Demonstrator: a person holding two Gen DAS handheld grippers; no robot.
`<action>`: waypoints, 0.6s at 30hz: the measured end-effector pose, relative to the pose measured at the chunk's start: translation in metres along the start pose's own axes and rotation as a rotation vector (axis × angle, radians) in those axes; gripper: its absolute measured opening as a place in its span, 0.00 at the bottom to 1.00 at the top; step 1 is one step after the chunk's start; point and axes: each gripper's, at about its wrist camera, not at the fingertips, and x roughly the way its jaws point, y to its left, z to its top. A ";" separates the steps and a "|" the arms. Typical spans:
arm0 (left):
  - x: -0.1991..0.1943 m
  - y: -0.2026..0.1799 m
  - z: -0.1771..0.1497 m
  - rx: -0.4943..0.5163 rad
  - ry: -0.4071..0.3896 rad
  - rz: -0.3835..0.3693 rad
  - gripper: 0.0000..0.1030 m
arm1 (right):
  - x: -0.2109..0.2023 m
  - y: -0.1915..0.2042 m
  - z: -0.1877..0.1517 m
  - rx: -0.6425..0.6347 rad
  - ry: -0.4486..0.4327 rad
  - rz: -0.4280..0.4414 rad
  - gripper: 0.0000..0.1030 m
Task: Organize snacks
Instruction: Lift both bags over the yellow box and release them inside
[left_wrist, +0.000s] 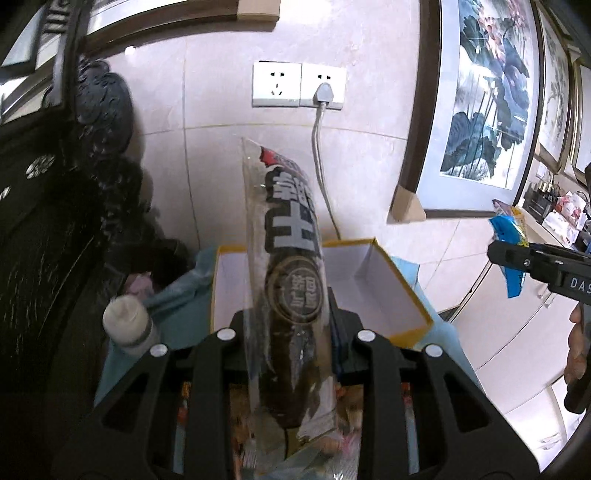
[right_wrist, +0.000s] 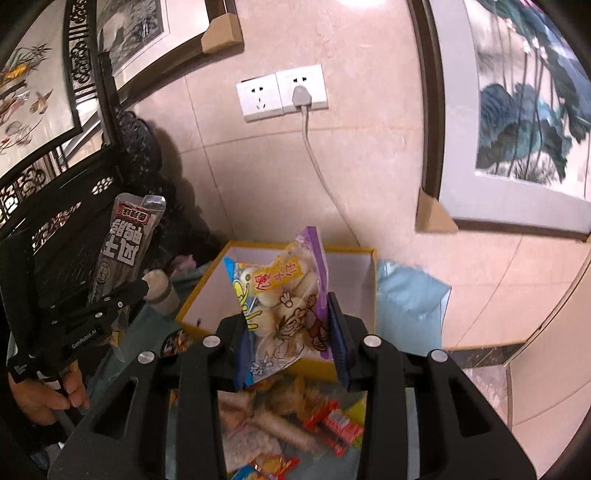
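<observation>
My left gripper is shut on a long dark snack pack with white characters, held upright in front of an open yellow box with a white inside. It also shows in the right wrist view, held by the left gripper. My right gripper is shut on a clear bag of pale round snacks with cartoon print, held above the yellow box. In the left wrist view the right gripper holds the blue-edged bag at the far right.
A white bottle stands left of the box on a teal cloth. Several loose snack packs lie below the right gripper. A tiled wall with sockets, a plugged cable and framed paintings is behind. Dark carved furniture stands left.
</observation>
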 end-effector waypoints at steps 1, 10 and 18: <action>0.007 -0.002 0.008 0.007 0.002 0.000 0.27 | 0.006 0.000 0.007 -0.002 0.001 -0.001 0.36; 0.080 -0.008 0.044 0.048 0.061 0.035 0.47 | 0.082 -0.007 0.053 0.020 0.074 -0.045 0.44; 0.091 0.020 0.024 -0.008 0.099 0.139 0.90 | 0.109 -0.024 0.024 0.055 0.156 -0.136 0.59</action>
